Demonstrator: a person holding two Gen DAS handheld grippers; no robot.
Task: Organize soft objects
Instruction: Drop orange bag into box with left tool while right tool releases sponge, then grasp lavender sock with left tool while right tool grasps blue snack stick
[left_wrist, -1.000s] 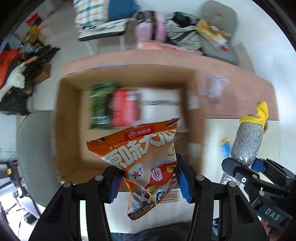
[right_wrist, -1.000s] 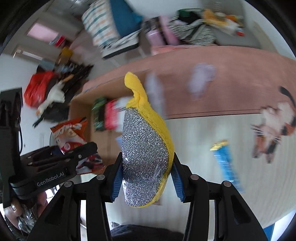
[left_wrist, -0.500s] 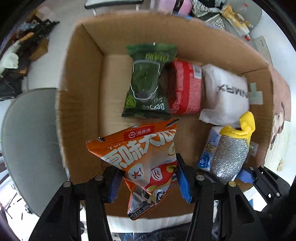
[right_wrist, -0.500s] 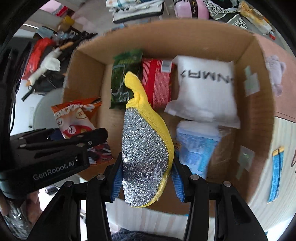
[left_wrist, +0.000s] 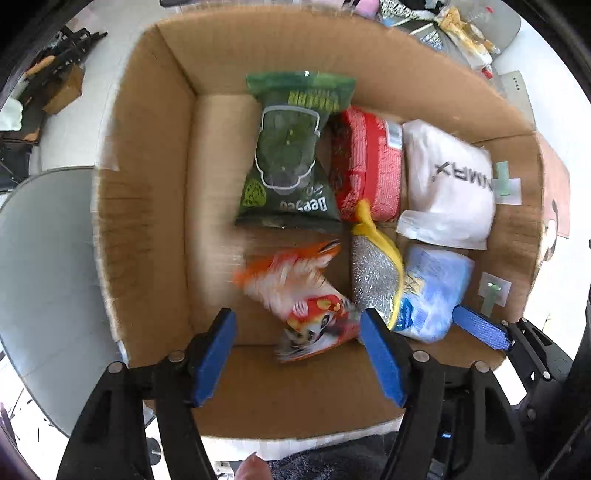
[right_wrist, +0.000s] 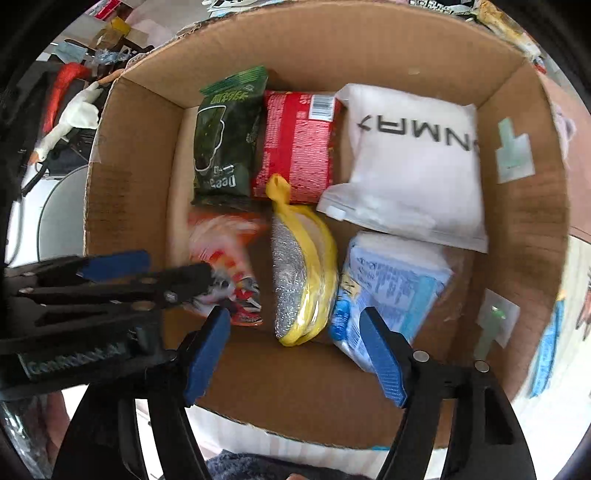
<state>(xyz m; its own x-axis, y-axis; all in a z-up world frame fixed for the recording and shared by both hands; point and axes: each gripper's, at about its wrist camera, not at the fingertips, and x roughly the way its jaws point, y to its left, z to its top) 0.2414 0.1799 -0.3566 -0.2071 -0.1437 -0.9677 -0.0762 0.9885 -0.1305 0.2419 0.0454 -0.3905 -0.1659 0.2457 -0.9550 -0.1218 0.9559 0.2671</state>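
Note:
Both grippers hang open over a cardboard box (left_wrist: 147, 206), which also shows in the right wrist view (right_wrist: 532, 236). My left gripper (left_wrist: 301, 354) is open and empty; the orange snack bag (left_wrist: 303, 295) lies blurred on the box floor just beyond it. My right gripper (right_wrist: 295, 350) is open and empty; the yellow and silver glitter soft toy (right_wrist: 299, 273) lies in the box in front of it, next to the orange bag (right_wrist: 225, 254). The toy also shows in the left wrist view (left_wrist: 373, 269).
In the box lie a green snack bag (left_wrist: 291, 155), a red packet (left_wrist: 369, 162), a white pouch (left_wrist: 450, 188) and a blue and white pack (left_wrist: 432, 288). A grey chair seat (left_wrist: 40, 280) stands left of the box. Clutter lies on the floor beyond.
Both grippers opened. The orange snack bag and the glitter toy dropped out of them onto the box floor. Before that, both grippers moved from the table to above the box.

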